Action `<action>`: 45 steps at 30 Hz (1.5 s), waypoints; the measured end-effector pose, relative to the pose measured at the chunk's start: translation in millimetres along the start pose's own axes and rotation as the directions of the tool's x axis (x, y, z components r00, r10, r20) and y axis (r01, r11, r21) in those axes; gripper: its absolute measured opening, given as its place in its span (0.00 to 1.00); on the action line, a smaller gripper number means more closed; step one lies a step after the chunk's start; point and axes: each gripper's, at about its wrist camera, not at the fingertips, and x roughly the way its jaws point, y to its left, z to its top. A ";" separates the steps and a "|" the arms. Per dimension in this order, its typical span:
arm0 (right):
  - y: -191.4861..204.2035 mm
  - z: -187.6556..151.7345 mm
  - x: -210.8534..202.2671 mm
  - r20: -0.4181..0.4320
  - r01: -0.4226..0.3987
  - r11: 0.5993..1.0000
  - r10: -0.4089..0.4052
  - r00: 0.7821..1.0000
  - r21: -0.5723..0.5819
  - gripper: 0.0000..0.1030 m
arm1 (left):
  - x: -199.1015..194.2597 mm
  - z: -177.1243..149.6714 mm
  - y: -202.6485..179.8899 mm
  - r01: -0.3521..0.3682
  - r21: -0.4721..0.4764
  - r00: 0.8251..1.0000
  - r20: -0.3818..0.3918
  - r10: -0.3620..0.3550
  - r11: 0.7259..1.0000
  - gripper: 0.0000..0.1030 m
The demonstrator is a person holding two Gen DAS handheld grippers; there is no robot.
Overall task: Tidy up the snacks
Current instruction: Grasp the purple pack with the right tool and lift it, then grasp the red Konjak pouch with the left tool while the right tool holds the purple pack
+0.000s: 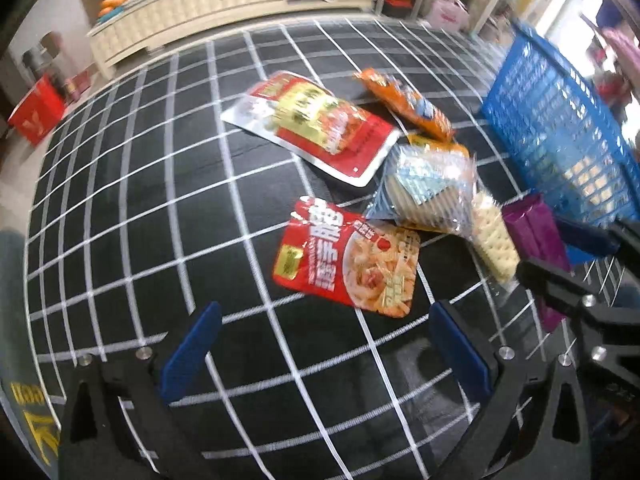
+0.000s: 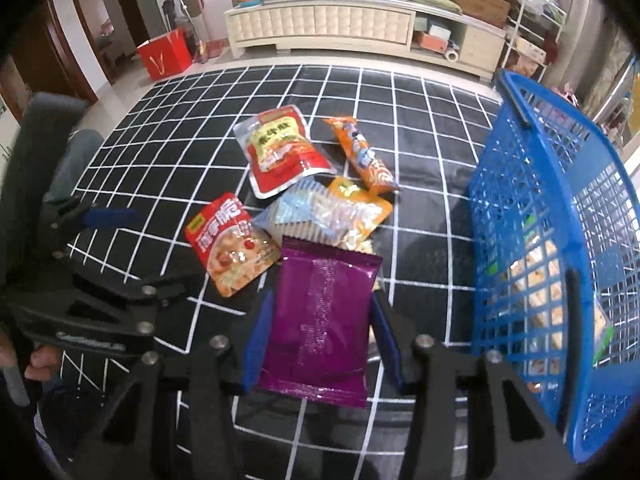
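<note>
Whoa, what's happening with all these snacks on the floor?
A person is tidying snacks with two hand-held claws. The right claw is clamped on a shiny purple foil snack packet, held beside the blue plastic mesh basket, which already has some snacks inside. The left claw is open and empty, hovering over the black rug with white grid lines. Just ahead of it lies a red noodle-picture pouch, with more packets behind it.

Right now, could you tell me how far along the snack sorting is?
Done: the blue basket already holds some packets. In hand: the right gripper is shut on a purple packet beside the basket. The left gripper is open and empty above the cloth. Left: at least five packets, including two red pouches and an orange packet.
</note>
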 end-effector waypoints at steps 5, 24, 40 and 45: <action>-6.1 0.6 6.6 -0.004 -0.003 1.000 0.003 1.000 0.013 0.52 | 18.2 15.6 -13.7 0.008 0.142 1.000 -0.006 -0.008 0.990 0.99; -20.4 1.8 19.8 -0.012 -0.005 0.999 0.006 1.000 0.052 0.52 | 49.1 31.7 -22.3 -0.013 0.195 0.997 -0.071 0.027 0.981 0.89; -18.7 1.3 16.9 0.000 -0.008 0.997 0.008 1.000 0.071 0.52 | 31.4 24.3 -30.4 0.003 0.116 1.000 -0.023 0.000 0.993 0.27; -15.7 0.8 0.6 0.025 -0.015 0.997 0.013 1.000 0.069 0.52 | 2.3 11.1 -33.4 -0.018 0.101 1.000 0.015 0.017 0.995 0.27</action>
